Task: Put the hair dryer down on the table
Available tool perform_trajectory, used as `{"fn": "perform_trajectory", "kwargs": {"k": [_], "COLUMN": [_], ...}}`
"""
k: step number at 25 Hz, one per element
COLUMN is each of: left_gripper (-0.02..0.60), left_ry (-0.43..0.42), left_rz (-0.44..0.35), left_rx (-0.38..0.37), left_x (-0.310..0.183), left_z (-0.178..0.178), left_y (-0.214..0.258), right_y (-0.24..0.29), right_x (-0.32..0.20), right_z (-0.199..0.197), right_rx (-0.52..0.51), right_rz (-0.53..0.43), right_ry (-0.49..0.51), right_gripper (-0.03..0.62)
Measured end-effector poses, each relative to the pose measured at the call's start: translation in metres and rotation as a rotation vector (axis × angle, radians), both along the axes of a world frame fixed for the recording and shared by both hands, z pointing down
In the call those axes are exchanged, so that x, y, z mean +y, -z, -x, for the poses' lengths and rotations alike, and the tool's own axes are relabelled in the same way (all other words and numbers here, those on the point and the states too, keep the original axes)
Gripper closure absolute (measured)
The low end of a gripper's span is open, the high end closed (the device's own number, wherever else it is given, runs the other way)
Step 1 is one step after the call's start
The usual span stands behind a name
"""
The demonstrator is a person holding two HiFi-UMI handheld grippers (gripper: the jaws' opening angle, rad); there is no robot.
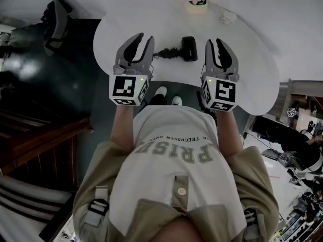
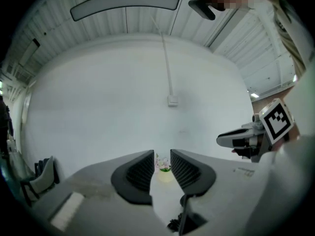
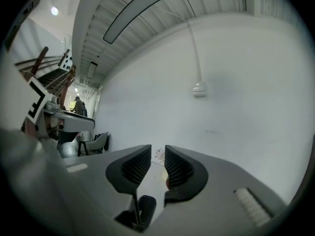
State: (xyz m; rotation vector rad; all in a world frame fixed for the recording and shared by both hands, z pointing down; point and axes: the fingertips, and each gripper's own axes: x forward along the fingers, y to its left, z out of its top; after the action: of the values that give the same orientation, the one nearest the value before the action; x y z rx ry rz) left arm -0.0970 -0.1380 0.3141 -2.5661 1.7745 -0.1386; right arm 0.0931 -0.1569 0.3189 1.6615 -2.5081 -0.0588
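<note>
In the head view, the black, stubby plastic hair dryer (image 1: pixel 189 48) was seen already lying on the round white table (image 1: pixel 242 72), beyond and below both raised tongs. Its long axis ran crosswise, the body nearer the right gripper (image 1: pixel 214 42) and the corded end towards the left gripper (image 1: pixel 144 37). In the left gripper view, the left gripper (image 2: pixel 162 157) was shown nearly closed, with a narrow gap and nothing between the pads; only a small pale pot of pink flowers (image 2: pixel 165 173) was framed far off. In the right gripper view, the right gripper (image 3: pixel 158 154) was likewise narrowed and empty, and the hair dryer (image 3: pixel 146 206) was seen low beneath it, untouched.
</note>
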Motion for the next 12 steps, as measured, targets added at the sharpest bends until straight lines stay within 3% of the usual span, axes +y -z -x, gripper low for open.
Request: {"fn": "perform_trajectory", "kwargs": {"k": [7,12], "left_gripper": [0.546,0.575], "left_ry": [0.040,0.051], "left_rz": [-0.019,-0.037], "left_rx": [-0.023,-0.021], "left_x": [0.0018,0.0032], "left_z": [0.0024,0.0024], "left_y": [0.0035,0.0053], "right_y": [0.0049,0.0071], "right_x": [0.0007,0.0021], "right_z": [-0.0077,-0.0061], "right_rx": [-0.008,-0.005], "right_rz": [-0.017,-0.032], "right_ry": [-0.026,-0.020], "right_gripper": [0.589,0.589]}}
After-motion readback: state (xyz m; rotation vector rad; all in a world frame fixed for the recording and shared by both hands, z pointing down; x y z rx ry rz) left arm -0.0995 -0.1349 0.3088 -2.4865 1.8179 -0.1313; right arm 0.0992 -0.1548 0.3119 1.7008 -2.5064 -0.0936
